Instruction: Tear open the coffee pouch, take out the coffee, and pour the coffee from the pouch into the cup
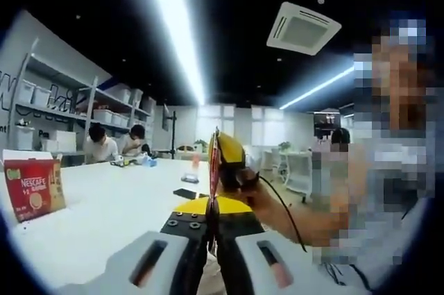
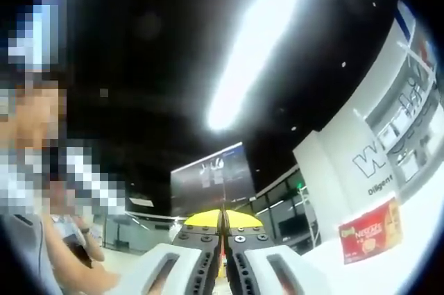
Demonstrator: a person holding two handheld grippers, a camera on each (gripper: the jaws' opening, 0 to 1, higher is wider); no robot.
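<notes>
Between both closed grippers, left gripper (image 1: 211,229) and right gripper (image 2: 223,253) pinch the upright coffee pouch (image 1: 214,163) edge-on. Tearing appears pending; extraction and pouring remain. Nescafe box (image 1: 33,187) stands aside.

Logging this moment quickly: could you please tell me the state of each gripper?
Left gripper: closed on the coffee pouch.
Right gripper: closed on the coffee pouch's edge.

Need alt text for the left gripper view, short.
The left gripper, jaws shut, pinches a thin coffee pouch held edge-on and upright, while the right gripper grips the same pouch from the far side, a hand behind it. A red Nescafe box stands on the white table at left; two people sit at its far end.
</notes>
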